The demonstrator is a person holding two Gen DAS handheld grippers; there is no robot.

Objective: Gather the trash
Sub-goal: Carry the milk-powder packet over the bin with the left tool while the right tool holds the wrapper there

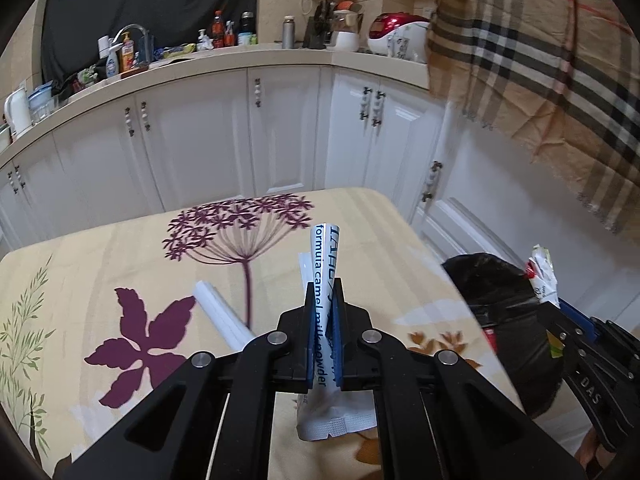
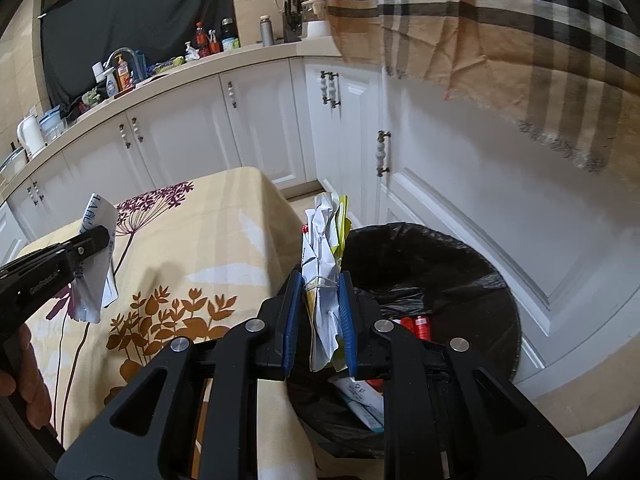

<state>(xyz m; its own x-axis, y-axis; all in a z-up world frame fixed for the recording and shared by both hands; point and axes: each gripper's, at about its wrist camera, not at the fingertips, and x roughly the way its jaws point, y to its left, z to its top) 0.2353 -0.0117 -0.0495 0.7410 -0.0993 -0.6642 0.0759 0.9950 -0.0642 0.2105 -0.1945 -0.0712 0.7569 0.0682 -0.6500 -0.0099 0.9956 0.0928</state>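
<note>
My left gripper (image 1: 323, 312) is shut on a white milk powder sachet (image 1: 324, 256) with dark blue print, held upright above the flowered tablecloth (image 1: 120, 264). The right wrist view shows that same sachet (image 2: 94, 264) at the left, lifted off the table. My right gripper (image 2: 320, 300) is shut on a crumpled bundle of white and yellow paper wrappers (image 2: 324, 240), which hangs over the near rim of a bin lined with a black bag (image 2: 432, 280). The bin (image 1: 496, 308) holds red and white trash. A white tube-shaped piece (image 1: 224, 320) lies on the cloth left of the left gripper.
White cabinet doors (image 2: 440, 208) stand close behind the bin. A checked cloth (image 2: 500, 28) hangs at the upper right. A crowded kitchen counter (image 1: 200, 60) runs along the back. A hand (image 2: 24, 380) shows at the left edge of the right wrist view.
</note>
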